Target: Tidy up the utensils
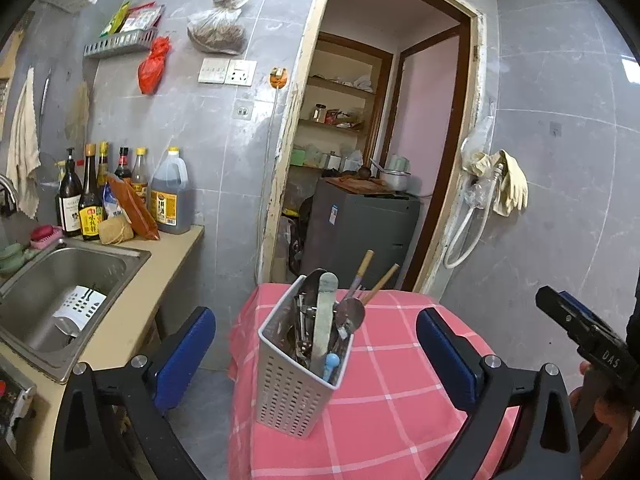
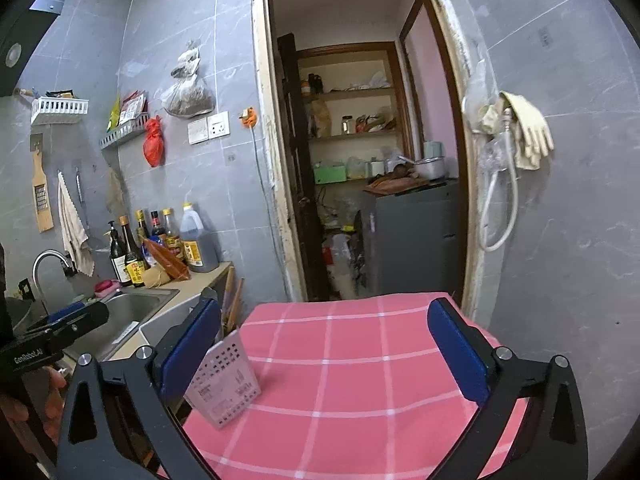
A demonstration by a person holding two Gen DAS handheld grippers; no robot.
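Observation:
A white perforated utensil holder (image 1: 296, 376) stands on the table with the pink checked cloth (image 1: 400, 380). It holds several utensils (image 1: 326, 320): spoons, a pale flat handle, a blue-tipped piece and chopsticks (image 1: 380, 282). My left gripper (image 1: 316, 344) is open, its blue pads on either side of the holder and apart from it. My right gripper (image 2: 324, 348) is open and empty above the cloth (image 2: 360, 380). The holder (image 2: 224, 384) shows by its left finger (image 2: 190, 348). The right gripper also shows at the right edge of the left wrist view (image 1: 580, 328).
A steel sink (image 1: 60, 292) with a second white perforated holder (image 1: 82, 306) lying in it is at the left. Sauce bottles (image 1: 120, 196) stand on the counter. A doorway (image 1: 380, 140) with a grey cabinet is behind the table.

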